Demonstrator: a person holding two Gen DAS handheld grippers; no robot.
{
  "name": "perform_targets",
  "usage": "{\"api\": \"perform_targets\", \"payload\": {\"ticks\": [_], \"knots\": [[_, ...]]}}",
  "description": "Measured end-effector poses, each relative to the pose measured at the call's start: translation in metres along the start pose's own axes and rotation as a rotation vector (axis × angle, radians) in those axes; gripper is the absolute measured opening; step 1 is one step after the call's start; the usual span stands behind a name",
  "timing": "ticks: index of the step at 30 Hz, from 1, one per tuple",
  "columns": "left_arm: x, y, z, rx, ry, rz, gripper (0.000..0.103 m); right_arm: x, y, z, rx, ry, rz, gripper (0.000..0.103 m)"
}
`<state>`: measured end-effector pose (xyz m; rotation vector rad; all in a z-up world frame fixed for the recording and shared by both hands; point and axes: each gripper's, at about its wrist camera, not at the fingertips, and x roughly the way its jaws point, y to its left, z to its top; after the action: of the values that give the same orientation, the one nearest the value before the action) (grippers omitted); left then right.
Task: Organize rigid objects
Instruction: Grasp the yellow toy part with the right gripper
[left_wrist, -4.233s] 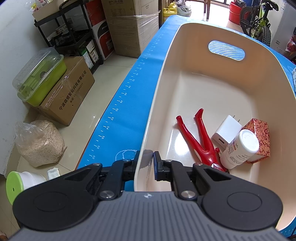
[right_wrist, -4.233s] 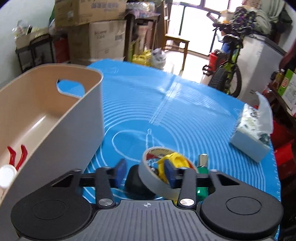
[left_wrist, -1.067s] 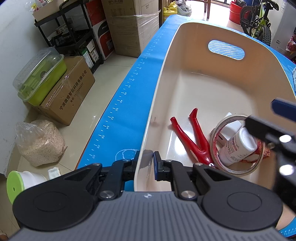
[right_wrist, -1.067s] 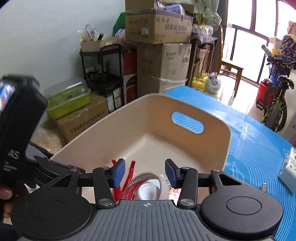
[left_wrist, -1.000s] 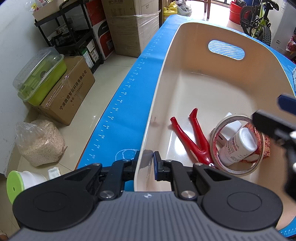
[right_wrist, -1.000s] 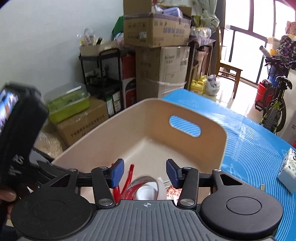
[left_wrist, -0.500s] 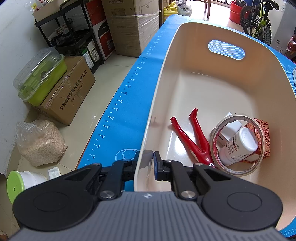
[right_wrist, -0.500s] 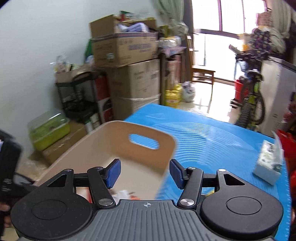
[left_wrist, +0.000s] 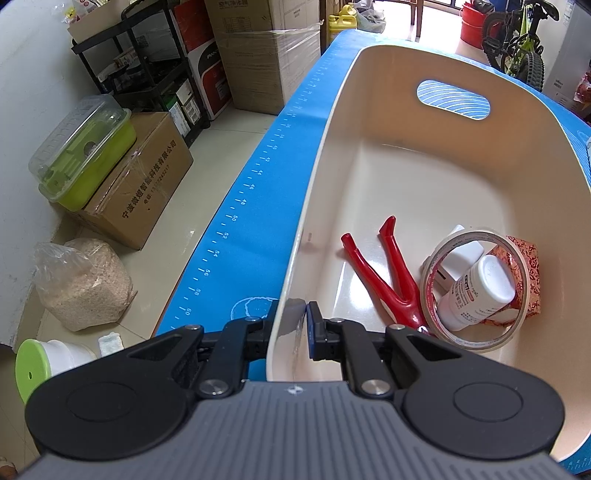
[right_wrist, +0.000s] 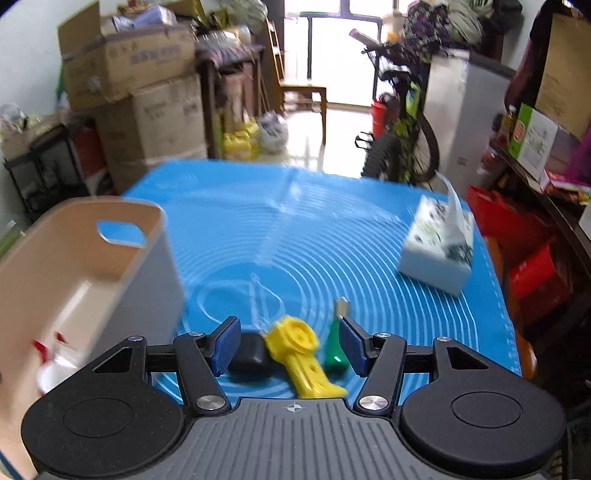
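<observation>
Table is covered by a blue mat (right_wrist: 332, 236). Black case (right_wrist: 248, 357), yellow part (right_wrist: 299, 354) and green piece (right_wrist: 334, 350) are seen on it between the right jaws. Beige bin (right_wrist: 122, 280) is set left of them, tissue pack (right_wrist: 439, 247) well beyond to the right.

Right wrist view motion-blurred: beige bin (right_wrist: 122, 254) smeared, its contents reduced to red-white streaks, unidentifiable. Yellow plastic part (right_wrist: 299, 354) lower end hidden behind the gripper body; black object (right_wrist: 249, 358) partly covered by a blue pad. Left wrist view: white charger (left_wrist: 461, 254) mostly hidden behind tape roll (left_wrist: 476, 290) and white bottle (left_wrist: 480, 288).
</observation>
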<state>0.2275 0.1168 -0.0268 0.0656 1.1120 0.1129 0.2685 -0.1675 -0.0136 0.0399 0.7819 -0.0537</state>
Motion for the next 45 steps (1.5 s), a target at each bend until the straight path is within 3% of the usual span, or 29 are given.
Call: {"api": "perform_targets", "payload": {"ticks": [7,18,21,23,25,32,45], "knots": [[-0.001,-0.001,0.001,0.002,0.000,0.004,0.016,0.039,-0.010,-0.017,-0.031,0.108,-0.032,0.067],[-0.001,-0.001,0.000,0.007,-0.001,0.008,0.016,0.076,-0.001,-0.033,-0.111,0.191,-0.040,0.067],[-0.001,-0.001,0.000,0.007,-0.001,0.009,0.016,0.077,-0.006,-0.034,-0.071,0.185,-0.026,0.063],[-0.001,-0.001,0.000,0.008,-0.002,0.010,0.016,0.077,-0.009,-0.033,-0.047,0.185,0.006,0.044],[-0.001,-0.002,0.000,0.010,-0.002,0.012,0.016,0.076,-0.007,-0.032,-0.036,0.192,0.036,0.037],[-0.001,-0.003,0.000,0.010,-0.002,0.012,0.016,0.070,-0.005,-0.031,0.000,0.206,0.044,0.036],[-0.001,-0.002,0.000,0.010,-0.002,0.012,0.016,0.049,0.002,-0.024,0.006,0.116,0.055,0.036]]}}
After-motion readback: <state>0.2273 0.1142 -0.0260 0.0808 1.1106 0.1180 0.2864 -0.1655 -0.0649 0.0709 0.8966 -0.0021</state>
